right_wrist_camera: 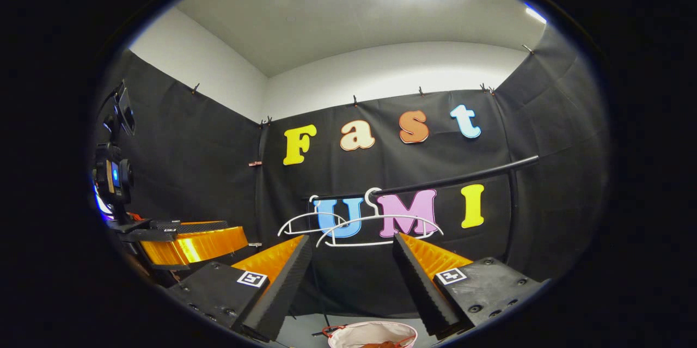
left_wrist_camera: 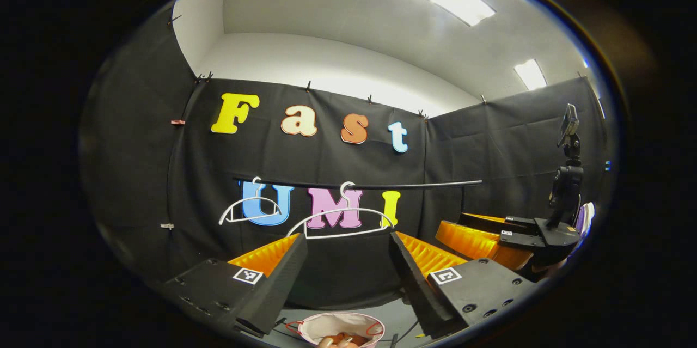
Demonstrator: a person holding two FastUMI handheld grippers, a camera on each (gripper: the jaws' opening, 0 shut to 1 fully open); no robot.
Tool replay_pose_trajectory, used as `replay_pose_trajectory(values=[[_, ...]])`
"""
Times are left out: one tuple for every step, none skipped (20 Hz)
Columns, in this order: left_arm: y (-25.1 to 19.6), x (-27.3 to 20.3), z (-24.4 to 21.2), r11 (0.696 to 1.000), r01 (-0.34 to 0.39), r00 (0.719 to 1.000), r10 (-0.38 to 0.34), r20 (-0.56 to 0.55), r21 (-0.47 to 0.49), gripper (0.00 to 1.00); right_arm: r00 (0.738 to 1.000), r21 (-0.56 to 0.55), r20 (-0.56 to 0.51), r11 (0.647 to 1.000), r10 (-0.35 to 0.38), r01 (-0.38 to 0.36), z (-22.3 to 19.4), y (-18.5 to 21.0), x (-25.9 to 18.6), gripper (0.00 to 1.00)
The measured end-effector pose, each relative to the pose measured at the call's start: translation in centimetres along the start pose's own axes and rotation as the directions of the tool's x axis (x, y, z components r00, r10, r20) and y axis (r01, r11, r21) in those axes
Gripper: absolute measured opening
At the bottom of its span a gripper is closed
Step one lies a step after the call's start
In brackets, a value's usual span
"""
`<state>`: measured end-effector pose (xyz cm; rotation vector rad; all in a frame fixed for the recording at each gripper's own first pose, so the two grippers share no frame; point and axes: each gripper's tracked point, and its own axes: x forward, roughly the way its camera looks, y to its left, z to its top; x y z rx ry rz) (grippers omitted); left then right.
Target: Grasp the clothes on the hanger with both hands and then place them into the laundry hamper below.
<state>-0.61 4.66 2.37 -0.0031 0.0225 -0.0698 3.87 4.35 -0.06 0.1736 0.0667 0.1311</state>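
Left gripper view: left tongs spread, empty; right tongs spread too; two bare white hangers on rail mid-frame, clothes in laundry hamper at bottom centre.

White hangers; black rail; white hamper, red handles.

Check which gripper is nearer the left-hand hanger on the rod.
Left, likely. The left gripper has the left-hand hanger just up-left of it; the right gripper stands farther right, viewing it behind the other hanger.
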Motion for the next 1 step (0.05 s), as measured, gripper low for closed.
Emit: replay_pose_trajectory(values=[[0.18,0.06,-0.13,1.000,-0.007,1.000,0.007,-0.001,0.000,0.95,1.000,0.002,-0.003,1.000,0.003,-0.003,-0.15,0.01,0.18,0.96]])
